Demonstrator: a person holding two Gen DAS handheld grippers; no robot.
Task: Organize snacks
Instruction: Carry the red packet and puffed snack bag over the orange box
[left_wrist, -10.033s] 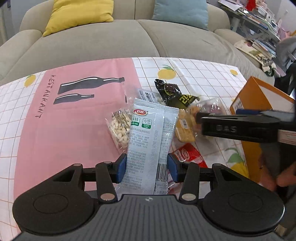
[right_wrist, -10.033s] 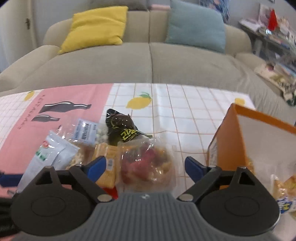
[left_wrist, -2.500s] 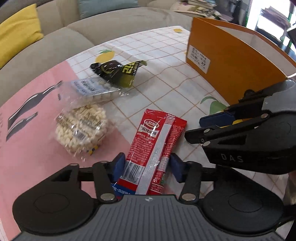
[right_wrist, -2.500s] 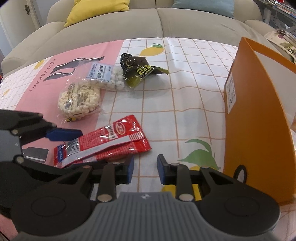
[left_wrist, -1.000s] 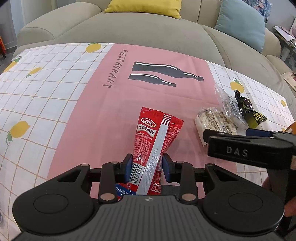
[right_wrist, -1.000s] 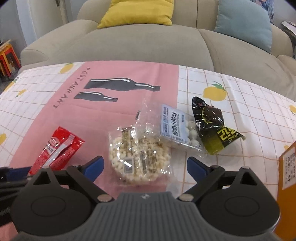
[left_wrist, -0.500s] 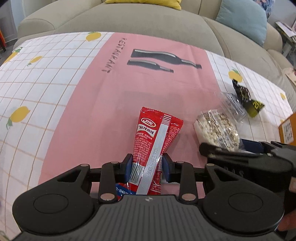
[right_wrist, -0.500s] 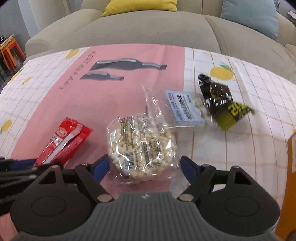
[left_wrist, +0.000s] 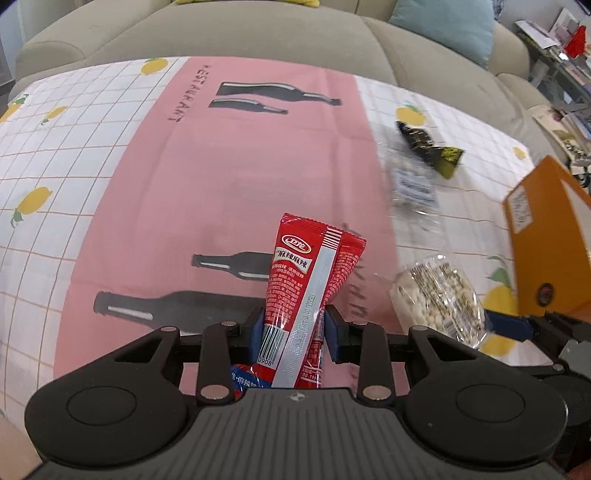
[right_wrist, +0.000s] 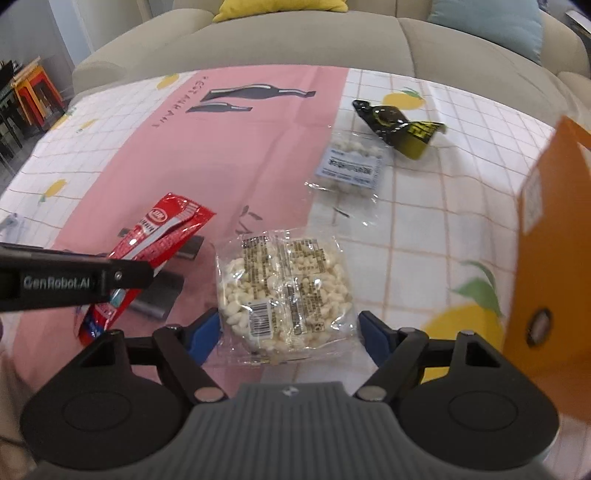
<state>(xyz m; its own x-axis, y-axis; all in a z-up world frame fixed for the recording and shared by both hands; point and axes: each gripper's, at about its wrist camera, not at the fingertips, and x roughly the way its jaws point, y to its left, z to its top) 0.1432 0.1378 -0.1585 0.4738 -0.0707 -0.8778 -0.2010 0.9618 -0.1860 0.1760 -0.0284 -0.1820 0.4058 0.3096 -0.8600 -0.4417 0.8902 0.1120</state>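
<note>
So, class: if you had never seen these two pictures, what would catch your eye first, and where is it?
The red snack sachet stands out, pinched upright in the left gripper over the pink strip of the tablecloth. Next, the clear pack of puffed rice sits between the right gripper's blue fingers. An orange box stands at the right edge.

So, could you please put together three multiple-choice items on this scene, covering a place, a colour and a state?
1. Where is the orange box?
A right edge of the table
B on the sofa
C on the floor

2. What colour is the packet in the left gripper?
A green
B red
C white

3. The puffed rice cake pack is
A inside the box
B between the right gripper pads
C under the cushion

Answers: 1 A, it stands at the table's right; 2 B, the red snack packet is clamped; 3 B, the pads flank it.
</note>
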